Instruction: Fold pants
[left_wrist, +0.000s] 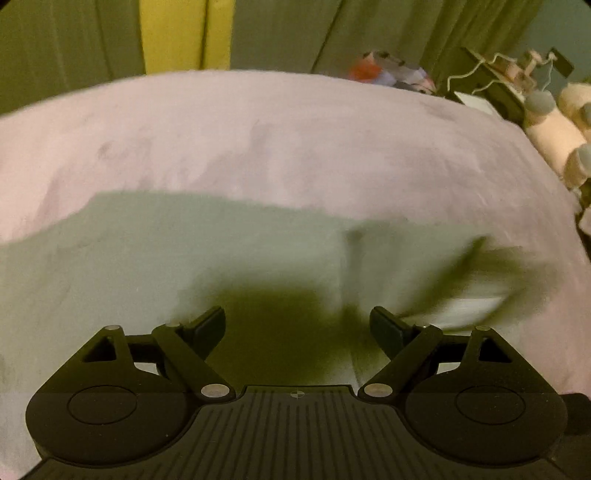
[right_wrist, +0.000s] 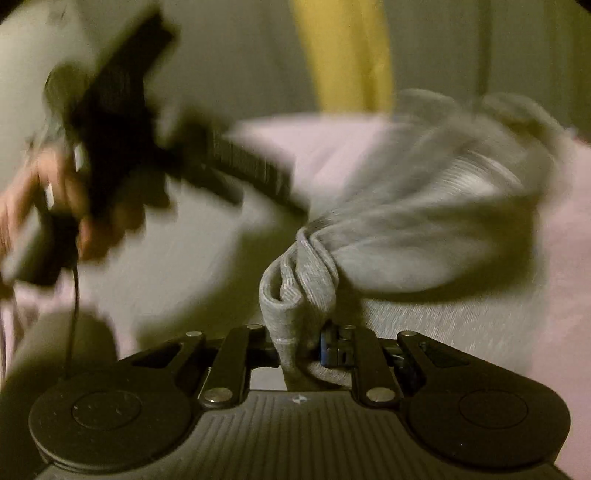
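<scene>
The grey pants (left_wrist: 184, 266) lie spread flat on a pale pink bed cover (left_wrist: 295, 140) in the left wrist view. My left gripper (left_wrist: 297, 325) is open and empty, just above the pants. In the right wrist view my right gripper (right_wrist: 301, 350) is shut on a bunched edge of the grey pants (right_wrist: 424, 229), lifting the cloth off the bed. The left gripper (right_wrist: 129, 122) shows blurred at the upper left of that view, held by a hand (right_wrist: 22, 206). A blurred dark streak, which I cannot identify, lies on the pants at right (left_wrist: 480, 273).
Green and yellow curtains (left_wrist: 177, 33) hang behind the bed. Clutter (left_wrist: 388, 70) and stuffed toys (left_wrist: 554, 122) sit at the far right edge of the bed. The pink cover (right_wrist: 561, 240) extends to the right.
</scene>
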